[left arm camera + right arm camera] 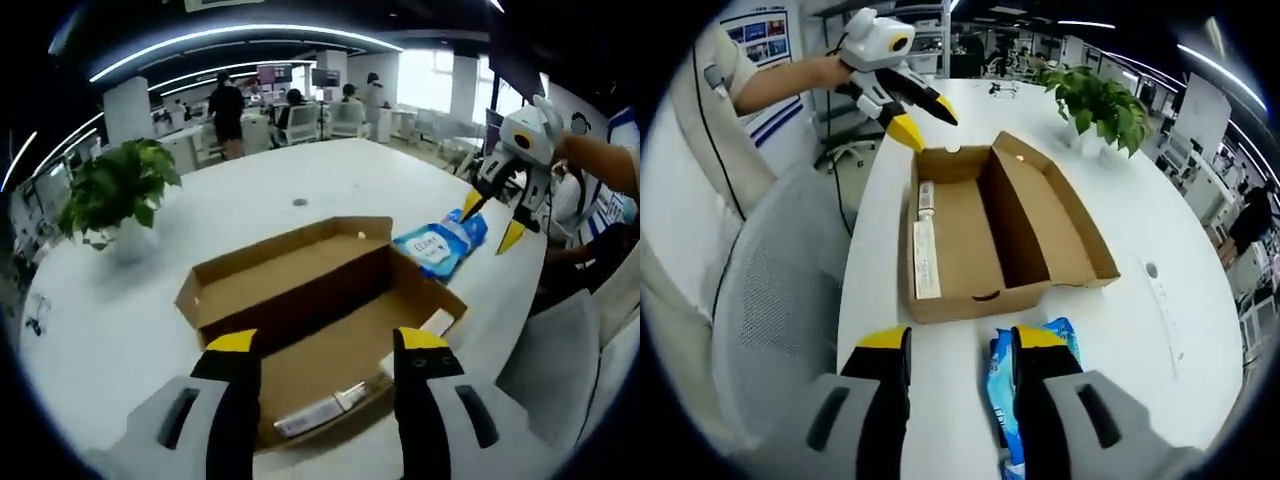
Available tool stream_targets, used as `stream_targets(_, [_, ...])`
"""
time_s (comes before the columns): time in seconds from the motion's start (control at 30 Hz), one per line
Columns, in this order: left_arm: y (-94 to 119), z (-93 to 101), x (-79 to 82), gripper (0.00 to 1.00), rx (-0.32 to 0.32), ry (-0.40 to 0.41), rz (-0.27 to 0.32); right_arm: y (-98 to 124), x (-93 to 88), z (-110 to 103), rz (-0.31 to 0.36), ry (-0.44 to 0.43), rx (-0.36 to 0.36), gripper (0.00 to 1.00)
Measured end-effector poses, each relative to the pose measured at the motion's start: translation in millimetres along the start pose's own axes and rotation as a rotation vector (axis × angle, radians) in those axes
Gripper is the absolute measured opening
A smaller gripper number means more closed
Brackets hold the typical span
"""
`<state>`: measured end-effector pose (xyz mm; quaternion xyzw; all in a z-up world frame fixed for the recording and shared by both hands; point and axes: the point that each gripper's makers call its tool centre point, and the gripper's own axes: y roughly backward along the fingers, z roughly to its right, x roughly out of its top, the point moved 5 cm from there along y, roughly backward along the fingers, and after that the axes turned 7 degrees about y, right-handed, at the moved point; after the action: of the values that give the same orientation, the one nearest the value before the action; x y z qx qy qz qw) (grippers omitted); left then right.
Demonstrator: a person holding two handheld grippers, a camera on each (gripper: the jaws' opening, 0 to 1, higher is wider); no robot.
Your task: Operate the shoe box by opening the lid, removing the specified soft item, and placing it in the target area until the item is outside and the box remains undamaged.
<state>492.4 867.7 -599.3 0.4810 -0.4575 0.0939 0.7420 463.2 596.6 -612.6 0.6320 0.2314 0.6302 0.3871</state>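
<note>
1. While the shoe box lies open on the white worktop, the left gripper view shows the left gripper hovering over it, jaws spread and empty; the blue soft pack rests outside, just beside the box.
2. Seen in the right gripper view, the right gripper hangs released above the pack, apparently just set down; the box holds only paper strips.

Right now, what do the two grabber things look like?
Each gripper has a white body, black jaws and bright yellow tips. The left gripper and the right gripper have dark oval slots in their white shells. The right gripper has a rounded white head. The person wears a short pale sleeve.
</note>
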Motion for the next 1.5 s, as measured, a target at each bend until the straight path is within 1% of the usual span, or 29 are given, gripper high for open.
stream_targets(0.1, [5.0, -13.1, -7.6, 0.51, 0.046, 0.019, 0.001, -8.5, 3.5, -0.7, -0.007, 0.012, 0.021, 0.37])
stream_targets(0.17, [7.6, -19.3, -13.2, 0.51, 0.061, 0.039, -0.003, -13.5, 5.9, -0.6, -0.012, 0.021, 0.029, 0.37])
stream_targets(0.57, [14.6, -45.4, -41.3, 0.49, 0.127, 0.103, -0.035, -41.9, 18.8, 2.3, -0.023, 0.057, 0.071, 0.36])
stream_targets(0.63, [15.0, -49.6, -47.4, 0.44, 0.134, 0.123, -0.047, -46.1, 20.7, 3.3, -0.026, 0.06, 0.078, 0.36])
stream_targets(0.77, [15.1, -57.7, -59.2, 0.42, 0.159, 0.16, -0.062, -54.4, 23.3, 4.4, -0.031, 0.065, 0.087, 0.36])
stream_targets(0.87, [15.3, -62.8, -68.0, 0.33, 0.171, 0.188, -0.076, -61.1, 25.0, 4.4, -0.033, 0.07, 0.096, 0.36])
stream_targets(0.9, [15.4, -64.7, -71.0, 0.31, 0.176, 0.208, -0.078, -63.2, 25.1, 4.4, -0.035, 0.071, 0.1, 0.36])
stream_targets(0.97, [14.8, -66.8, -74.8, 0.3, 0.18, 0.23, -0.082, -68.1, 25.1, 3.7, -0.041, 0.075, 0.108, 0.36])
stream_targets(1.17, [10.8, -70.1, -82.8, 0.23, 0.185, 0.263, -0.101, -81.6, 23.5, 2.2, -0.07, 0.1, 0.143, 0.36])
stream_targets(1.27, [8.4, -70.8, -84.8, 0.17, 0.177, 0.294, -0.102, -88.1, 23.6, 2.0, -0.077, 0.108, 0.16, 0.36])
stream_targets(1.37, [5.6, -71.7, -87.4, 0.11, 0.176, 0.302, -0.113, -94.8, 23.3, 0.7, -0.085, 0.115, 0.184, 0.36])
stream_targets(1.5, [4.0, -72.4, -90.2, 0.09, 0.178, 0.311, -0.122, -103.2, 21.9, 0.6, -0.101, 0.128, 0.208, 0.36])
